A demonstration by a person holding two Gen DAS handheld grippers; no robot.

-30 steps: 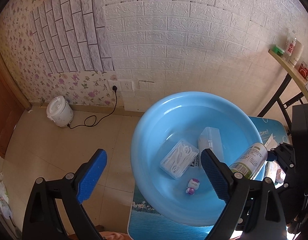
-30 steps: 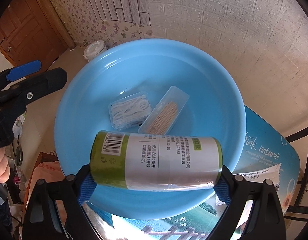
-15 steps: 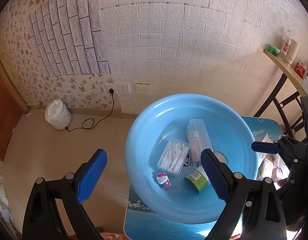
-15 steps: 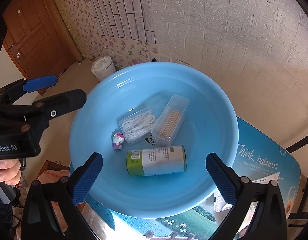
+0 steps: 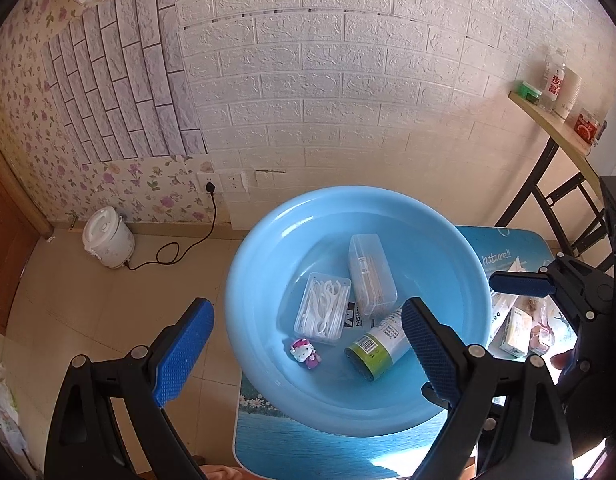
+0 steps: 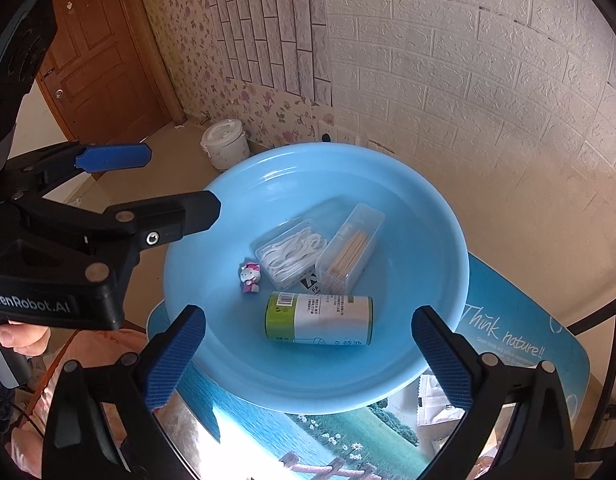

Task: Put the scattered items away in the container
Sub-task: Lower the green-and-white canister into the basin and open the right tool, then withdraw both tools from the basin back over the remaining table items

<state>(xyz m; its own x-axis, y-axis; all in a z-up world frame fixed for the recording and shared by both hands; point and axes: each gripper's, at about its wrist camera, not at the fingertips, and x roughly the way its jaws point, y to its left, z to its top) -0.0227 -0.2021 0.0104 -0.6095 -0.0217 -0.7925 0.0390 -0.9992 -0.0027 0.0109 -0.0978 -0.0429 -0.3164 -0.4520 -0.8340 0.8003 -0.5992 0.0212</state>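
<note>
both wrist views angled down, near, sharing blue basin (image 5: 244,280)

A blue basin (image 5: 268,360) is seen on the worktop (image 5: 316,440). Inside it, a green-ended canister (image 5: 378,346) is laid on its side, with a floss-pick box (image 5: 323,309), a toothpick box (image 5: 371,274) and a small cat figurine (image 5: 304,353) beside it. The left tongs (image 5: 308,350) are held wide apart above, nothing gripped. The right tongs' blue pad (image 5: 522,284) is visible at right.

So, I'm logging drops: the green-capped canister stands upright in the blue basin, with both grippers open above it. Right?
Not quite: the canister lies on its side in the blue basin, as the right wrist view shows. Both the left gripper and right gripper are open.
</note>
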